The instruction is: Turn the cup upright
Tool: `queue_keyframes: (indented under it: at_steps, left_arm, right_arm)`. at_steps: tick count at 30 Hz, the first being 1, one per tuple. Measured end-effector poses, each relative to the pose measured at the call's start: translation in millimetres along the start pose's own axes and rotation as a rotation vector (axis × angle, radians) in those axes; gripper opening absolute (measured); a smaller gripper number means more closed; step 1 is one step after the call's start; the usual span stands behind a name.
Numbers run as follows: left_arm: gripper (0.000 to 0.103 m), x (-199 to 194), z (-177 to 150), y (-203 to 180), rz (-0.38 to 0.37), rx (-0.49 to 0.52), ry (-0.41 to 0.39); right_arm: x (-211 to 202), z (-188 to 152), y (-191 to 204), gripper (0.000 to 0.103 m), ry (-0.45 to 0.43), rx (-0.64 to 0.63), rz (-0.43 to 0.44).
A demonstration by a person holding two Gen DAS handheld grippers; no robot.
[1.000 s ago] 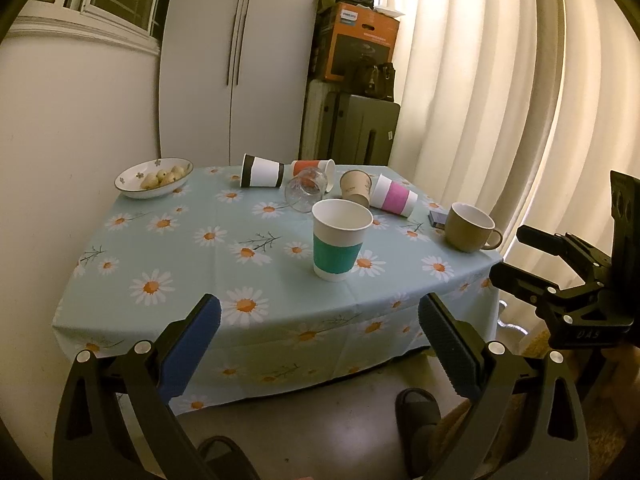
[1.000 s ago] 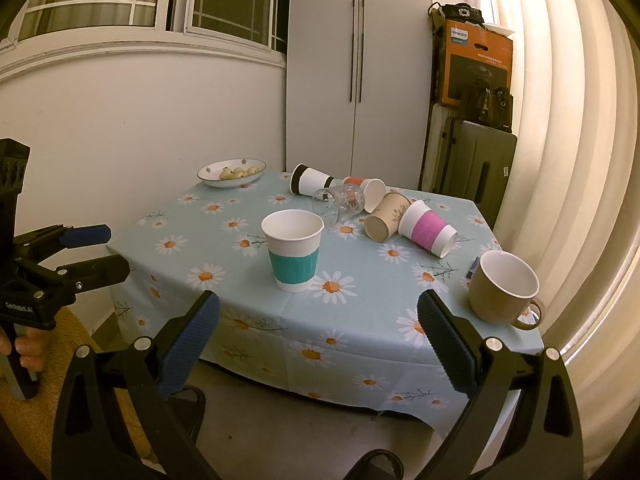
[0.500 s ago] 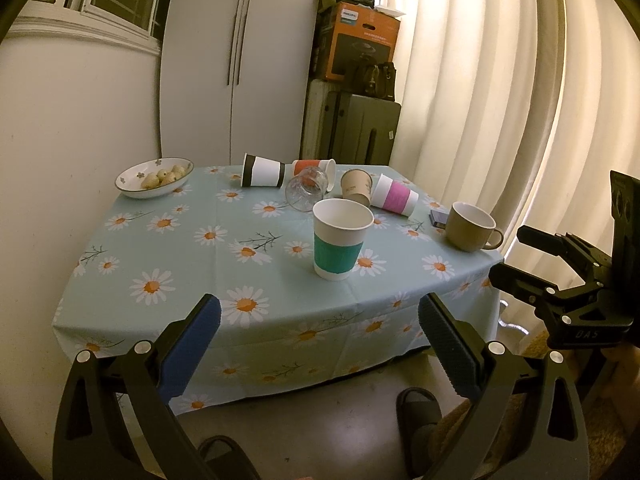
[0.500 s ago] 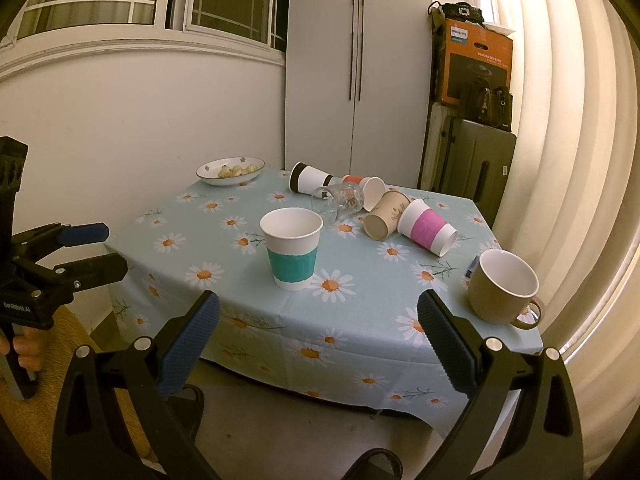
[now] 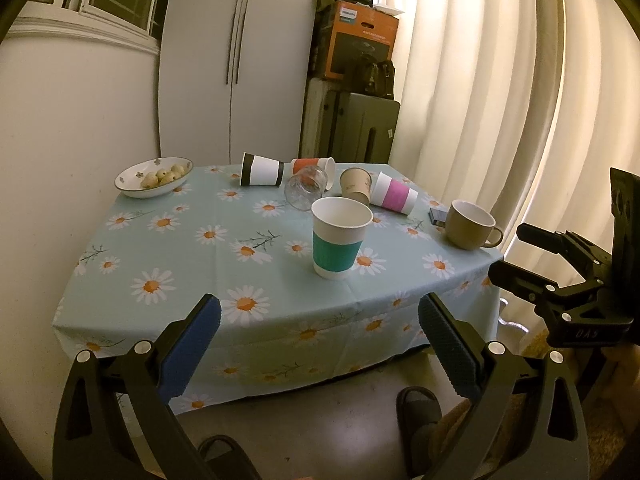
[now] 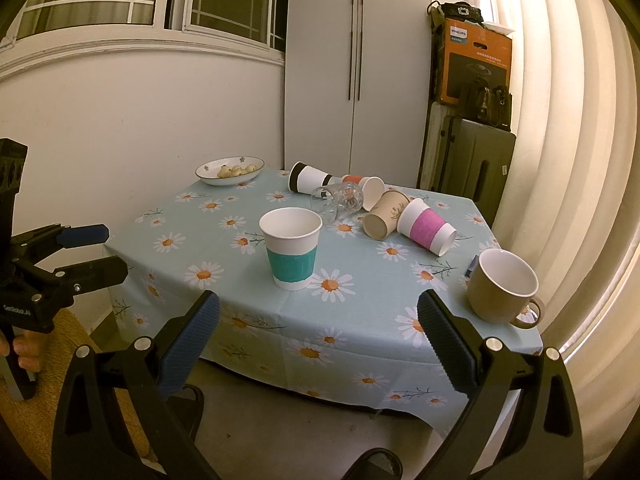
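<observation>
A paper cup with a teal band (image 5: 339, 237) (image 6: 291, 247) stands upright near the table's front. Behind it, several cups lie on their sides: a black-banded one (image 5: 262, 169) (image 6: 310, 177), an orange-banded one (image 5: 310, 165) (image 6: 365, 186), a clear glass (image 5: 306, 187) (image 6: 340, 200), a tan one (image 5: 355, 185) (image 6: 385, 215) and a pink-banded one (image 5: 394, 193) (image 6: 426, 226). My left gripper (image 5: 320, 346) is open and empty, off the table's front edge. My right gripper (image 6: 318, 342) is open and empty, also in front of the table.
A tan mug (image 5: 469, 225) (image 6: 502, 285) stands upright at the table's right edge, a small dark item (image 5: 437, 215) beside it. A bowl of small round foods (image 5: 153, 177) (image 6: 230, 171) sits at the far left. A wall, cabinet, suitcase and curtains surround the table.
</observation>
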State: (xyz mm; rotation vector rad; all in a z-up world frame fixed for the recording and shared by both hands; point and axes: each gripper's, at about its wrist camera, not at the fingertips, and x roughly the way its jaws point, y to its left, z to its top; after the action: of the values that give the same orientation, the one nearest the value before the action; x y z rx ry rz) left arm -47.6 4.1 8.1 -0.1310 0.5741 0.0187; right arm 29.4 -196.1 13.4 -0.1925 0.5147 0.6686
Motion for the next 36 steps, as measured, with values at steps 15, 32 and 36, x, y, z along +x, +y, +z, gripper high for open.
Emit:
queue_keyframes:
  at_steps: [15,32,36]
  left_arm:
    - [0.096,0.0,0.1,-0.3,0.002,-0.001,0.000]
    - [0.096,0.7,-0.5,-3.1,-0.016,0.015,0.003]
    - [0.096,0.9,0.2,-2.8,-0.014,0.011,0.004]
  right_arm:
    - [0.2,-1.5,-1.9,0.098,0.003,-0.002,0.000]
    - [0.2,-2.5,-3.5,0.098,0.004,-0.003,0.002]
    - [-0.4,-5.8,-5.3,0.098,-0.001,-0.004,0.007]
